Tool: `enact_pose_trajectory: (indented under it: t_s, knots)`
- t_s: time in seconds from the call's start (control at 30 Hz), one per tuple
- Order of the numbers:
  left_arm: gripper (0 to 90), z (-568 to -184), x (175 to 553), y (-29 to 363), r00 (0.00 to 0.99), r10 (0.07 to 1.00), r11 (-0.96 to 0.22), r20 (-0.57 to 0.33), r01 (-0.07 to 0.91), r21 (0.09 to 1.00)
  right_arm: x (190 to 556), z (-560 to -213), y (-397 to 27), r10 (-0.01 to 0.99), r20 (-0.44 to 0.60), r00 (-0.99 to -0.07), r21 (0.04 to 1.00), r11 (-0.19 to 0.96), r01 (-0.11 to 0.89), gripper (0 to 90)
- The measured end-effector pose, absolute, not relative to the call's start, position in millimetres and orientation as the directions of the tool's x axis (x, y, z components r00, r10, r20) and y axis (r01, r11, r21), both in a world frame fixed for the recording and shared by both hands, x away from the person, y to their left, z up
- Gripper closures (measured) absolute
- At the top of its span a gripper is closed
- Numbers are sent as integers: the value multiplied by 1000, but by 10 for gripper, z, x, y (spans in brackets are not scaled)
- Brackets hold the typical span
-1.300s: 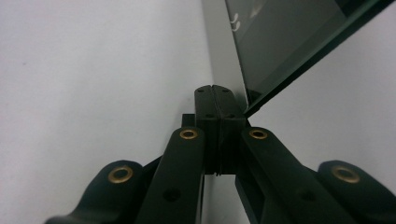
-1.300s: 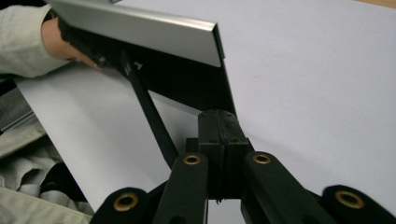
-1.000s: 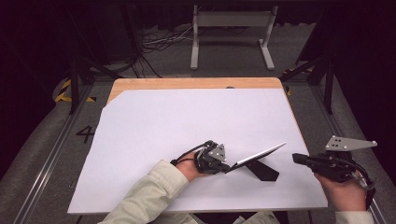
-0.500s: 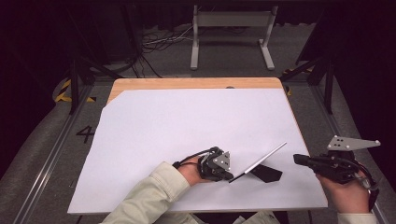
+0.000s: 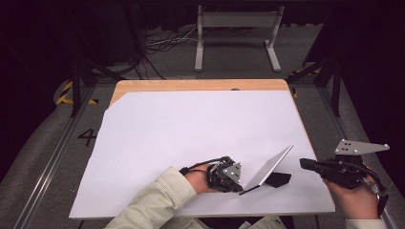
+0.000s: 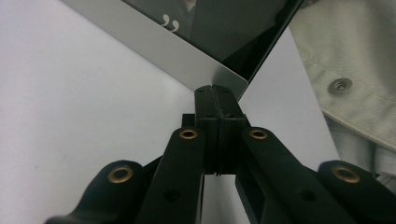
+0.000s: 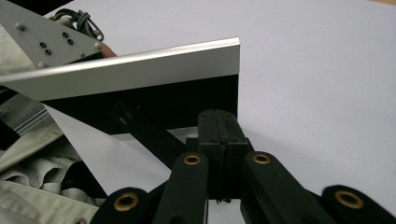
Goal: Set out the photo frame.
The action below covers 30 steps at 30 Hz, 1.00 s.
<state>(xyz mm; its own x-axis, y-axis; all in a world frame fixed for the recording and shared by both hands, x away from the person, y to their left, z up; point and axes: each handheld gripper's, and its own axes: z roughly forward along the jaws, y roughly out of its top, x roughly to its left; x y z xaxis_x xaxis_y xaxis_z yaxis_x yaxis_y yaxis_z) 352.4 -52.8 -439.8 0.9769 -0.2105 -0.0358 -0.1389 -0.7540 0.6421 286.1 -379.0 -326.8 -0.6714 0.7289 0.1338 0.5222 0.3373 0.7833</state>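
Grippers at this moment: the left gripper has its jaws pressed together, and its tips meet the lower corner of a silver photo frame; whether the corner is pinched or merely pushed cannot be told. The right gripper also has its jaws pressed together, with nothing between them. It hangs just beside the frame, near the right edge of the white table cover.

Position of the frame: it stands tilted on the near right part of the cover, propped on its black back stand, with the glass side toward the person.

Progress, as a judgement:
- Done: the stand is folded out and the frame is raised off the cover.
- Left: the frame appears to lean low and to rest partly on the left gripper, so settling it to stand alone probably remains.

View comparison:
- The high view shows the whole layout, both hands and the wooden table edge.
- The left gripper view shows the dark glass with printed quotation marks and the rounded corner at the jaw tips.
- The right gripper view shows the frame's black back and the stand strut crossing below it.
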Motion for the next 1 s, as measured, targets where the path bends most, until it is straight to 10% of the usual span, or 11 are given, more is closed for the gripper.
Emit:
enact_pose_trajectory:
  t_s: [1.0]
  knots:
    - [900, -4407, 3303, -750, 947, -316, -735, -53, -209, 645, 2790, -3198, -3732, 711, 123, -692, 794, 348, 499, 854]
